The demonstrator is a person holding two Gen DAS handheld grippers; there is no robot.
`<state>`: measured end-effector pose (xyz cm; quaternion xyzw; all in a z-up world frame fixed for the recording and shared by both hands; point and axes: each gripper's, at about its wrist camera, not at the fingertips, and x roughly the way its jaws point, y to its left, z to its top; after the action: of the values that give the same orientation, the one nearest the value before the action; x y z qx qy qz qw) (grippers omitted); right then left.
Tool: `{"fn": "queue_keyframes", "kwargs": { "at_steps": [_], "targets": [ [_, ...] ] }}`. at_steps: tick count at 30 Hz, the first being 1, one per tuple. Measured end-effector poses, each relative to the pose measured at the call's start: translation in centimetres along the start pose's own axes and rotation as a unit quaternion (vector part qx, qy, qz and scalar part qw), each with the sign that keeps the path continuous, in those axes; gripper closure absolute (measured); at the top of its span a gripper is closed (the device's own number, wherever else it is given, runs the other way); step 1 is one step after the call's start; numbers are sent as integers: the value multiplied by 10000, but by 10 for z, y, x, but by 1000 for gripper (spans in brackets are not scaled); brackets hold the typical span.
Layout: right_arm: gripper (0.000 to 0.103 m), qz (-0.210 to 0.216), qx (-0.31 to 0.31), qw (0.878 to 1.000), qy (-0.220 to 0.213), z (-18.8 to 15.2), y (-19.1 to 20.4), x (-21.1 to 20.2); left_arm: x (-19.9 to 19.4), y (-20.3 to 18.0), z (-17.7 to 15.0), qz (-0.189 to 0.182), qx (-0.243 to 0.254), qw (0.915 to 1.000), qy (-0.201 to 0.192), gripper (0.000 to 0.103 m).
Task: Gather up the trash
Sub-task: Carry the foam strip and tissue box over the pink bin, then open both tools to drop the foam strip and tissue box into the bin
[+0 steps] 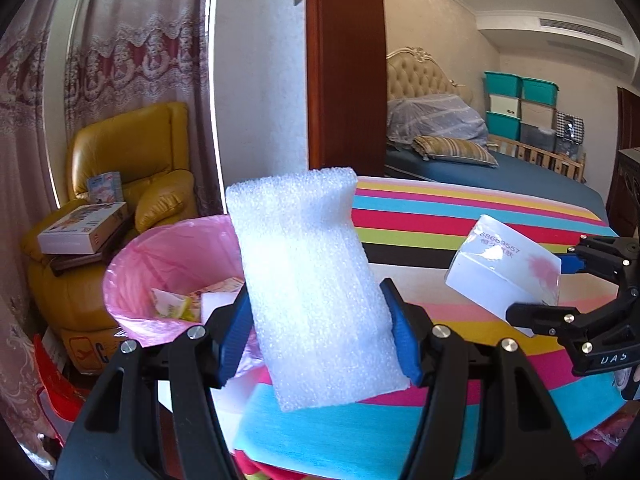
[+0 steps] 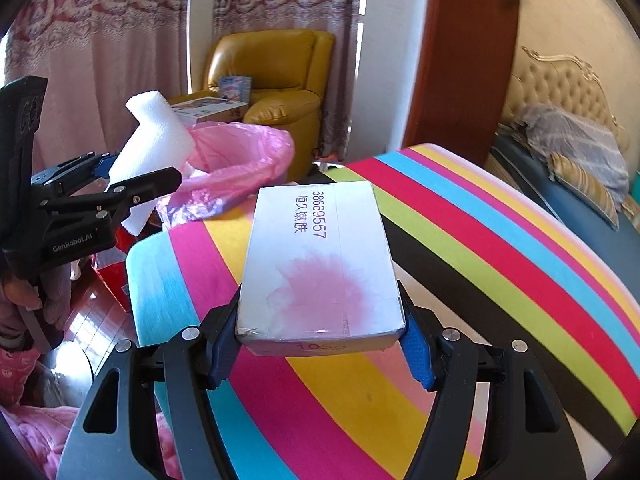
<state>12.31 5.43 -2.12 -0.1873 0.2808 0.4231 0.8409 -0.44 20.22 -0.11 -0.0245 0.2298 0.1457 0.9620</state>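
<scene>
Left wrist view: left gripper (image 1: 318,338) clamped on white foam sheet (image 1: 310,276), centre frame, just right of the pink-lined trash bin (image 1: 160,264) at left. Right wrist view: right gripper (image 2: 320,342) clamped on white carton (image 2: 318,266), centre frame, above striped cloth (image 2: 480,260).

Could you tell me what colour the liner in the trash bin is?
Pink; the bin liner shows best in the left wrist view.
</scene>
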Motion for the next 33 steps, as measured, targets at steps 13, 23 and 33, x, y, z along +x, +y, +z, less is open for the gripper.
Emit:
{"fn": "queue_keyframes", "kwargs": {
  "at_steps": [13, 23, 33],
  "targets": [
    [39, 547, -263, 9981, -63, 66, 35, 55, 15, 81, 17, 543, -385, 9976, 167, 42],
    [39, 505, -447, 9977, -48, 123, 66, 103, 46, 130, 32, 744, -515, 9951, 389, 42],
    [39, 447, -458, 9979, 41, 143, 78, 135, 67, 156, 27, 683, -673, 9937, 585, 42]
  ]
}}
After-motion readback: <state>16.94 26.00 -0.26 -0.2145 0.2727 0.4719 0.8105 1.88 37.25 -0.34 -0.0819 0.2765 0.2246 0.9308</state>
